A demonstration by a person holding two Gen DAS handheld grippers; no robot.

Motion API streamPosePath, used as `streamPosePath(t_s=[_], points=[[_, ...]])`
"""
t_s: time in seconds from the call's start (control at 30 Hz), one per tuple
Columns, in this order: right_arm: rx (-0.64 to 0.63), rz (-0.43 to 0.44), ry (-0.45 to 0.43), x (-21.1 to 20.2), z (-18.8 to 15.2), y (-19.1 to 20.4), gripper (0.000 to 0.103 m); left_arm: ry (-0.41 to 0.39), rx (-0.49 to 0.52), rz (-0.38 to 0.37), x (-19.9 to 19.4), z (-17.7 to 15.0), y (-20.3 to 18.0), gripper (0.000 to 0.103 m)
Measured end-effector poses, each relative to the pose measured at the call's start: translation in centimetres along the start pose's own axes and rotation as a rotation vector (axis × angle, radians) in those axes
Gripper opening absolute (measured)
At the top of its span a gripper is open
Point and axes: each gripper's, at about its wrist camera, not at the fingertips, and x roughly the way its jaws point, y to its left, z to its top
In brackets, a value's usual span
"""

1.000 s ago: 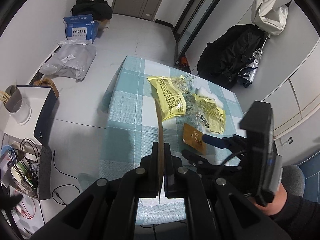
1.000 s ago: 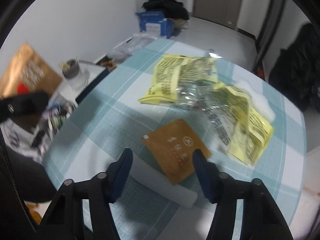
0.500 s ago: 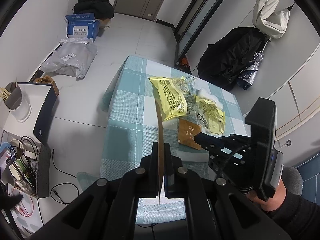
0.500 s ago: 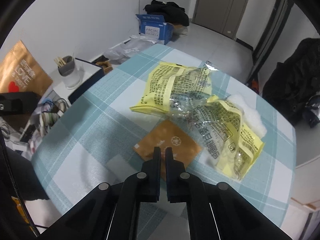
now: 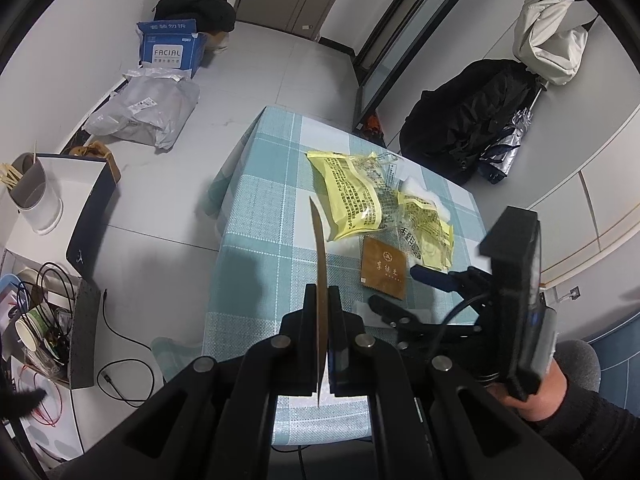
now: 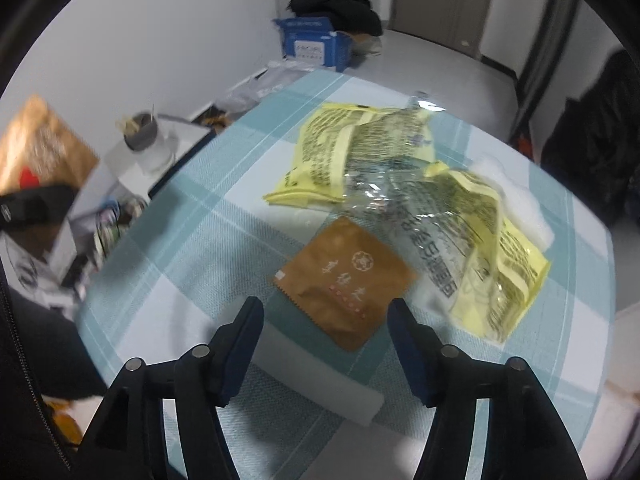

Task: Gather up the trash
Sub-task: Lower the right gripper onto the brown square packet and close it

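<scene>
tool [image 6: 326, 322] on the right has just been opening, empty, straddling the brown sachet [image 6: 346, 280] flat on the surface [image 6: 192, 220], likely lining up a pick. left tool [image 5: 322, 320] pinches a brown bag [image 5: 318, 248] edge-on, probably kept ready for trash; yellow wrappers [image 6: 420, 196] lie beyond.

Left claw [image 5: 323, 312] clamped, right claw [image 6: 325, 322] apparently agape

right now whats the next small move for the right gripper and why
Probably lower the right gripper onto the brown packet and close on its near edge. Its jaws have just been opening, now stand apart with nothing between them, and the packet lies flat on the checked tablecloth just ahead. The left gripper is already shut on a thin brown bag, so it is taken.
</scene>
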Motion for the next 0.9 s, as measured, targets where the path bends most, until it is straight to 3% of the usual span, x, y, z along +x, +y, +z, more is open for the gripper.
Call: streamPosePath(t_s=[0.1,0.2,0.53,0.77,0.9], points=[[-0.074,-0.051,-0.025,0.6,0.3,0.6,0.075,-0.003,-0.003,-0.001,-0.1,0.0,0.1,0.0],[-0.112,-0.068,-0.037,0.9,0.7,0.5,0.075,-0.003,-0.008,-0.003,-0.1,0.1,0.2,0.0],[-0.116,0.041,0.008,2.2,1.8,-0.8,0.06,0.001,-0.016,-0.008,0.1,0.2,0.3,0.0],[-0.103,0.061,0.019,1.8,1.5,-0.8,0.054,0.006,-0.025,-0.011,0.3,0.3,0.3,0.0],[-0.125,0.052,0.019,1.3,1.1,-0.2,0.044,0.008,-0.026,-0.012,0.3,0.3,0.3,0.0]])
